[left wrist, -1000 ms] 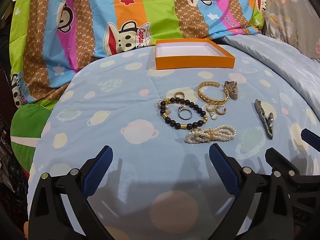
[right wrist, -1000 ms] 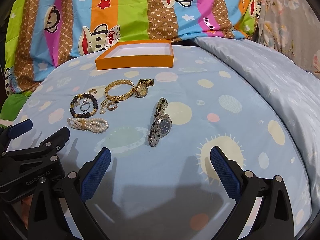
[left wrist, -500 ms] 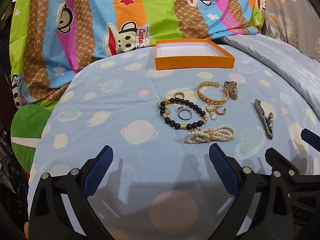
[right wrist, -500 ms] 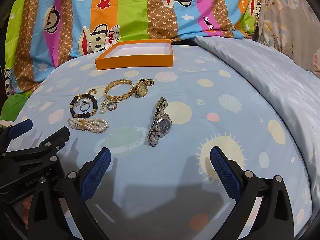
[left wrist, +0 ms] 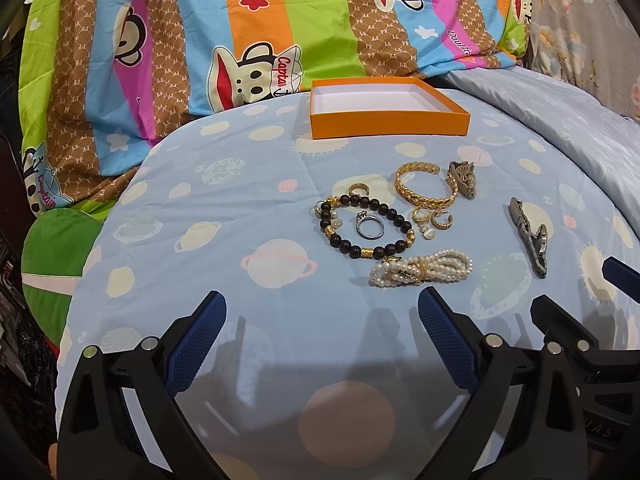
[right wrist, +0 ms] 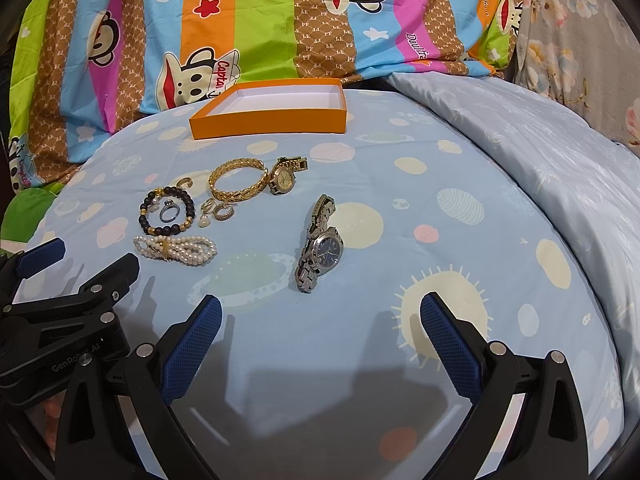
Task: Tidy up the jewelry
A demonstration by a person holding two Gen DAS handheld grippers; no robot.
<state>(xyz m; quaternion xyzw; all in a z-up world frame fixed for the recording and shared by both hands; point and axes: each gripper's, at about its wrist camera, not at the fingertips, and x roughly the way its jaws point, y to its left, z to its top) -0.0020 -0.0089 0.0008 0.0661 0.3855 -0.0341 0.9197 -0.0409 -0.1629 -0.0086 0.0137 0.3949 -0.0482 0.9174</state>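
An open orange box point(left wrist: 388, 123) point(right wrist: 272, 122) with a white inside sits at the far side of the blue planet-print bedspread. In front of it lie a gold bangle point(left wrist: 425, 190) point(right wrist: 237, 184), a gold watch point(left wrist: 462, 179) point(right wrist: 283, 175), a dark bead bracelet point(left wrist: 366, 226) point(right wrist: 168, 216) around a silver ring point(left wrist: 370, 226), small gold earrings point(left wrist: 432, 220), a pearl bracelet point(left wrist: 420, 270) point(right wrist: 174, 249) and a silver watch point(left wrist: 530, 238) point(right wrist: 320, 250). My left gripper point(left wrist: 322, 332) is open and empty just short of the pearls. My right gripper point(right wrist: 320, 334) is open and empty just short of the silver watch.
A striped monkey-print quilt point(left wrist: 240, 40) rises behind the box. A pale blue blanket point(right wrist: 540, 152) is heaped at the right. The bed edge drops off at the left, by a green cushion point(left wrist: 52, 256). Each gripper shows at the other view's side.
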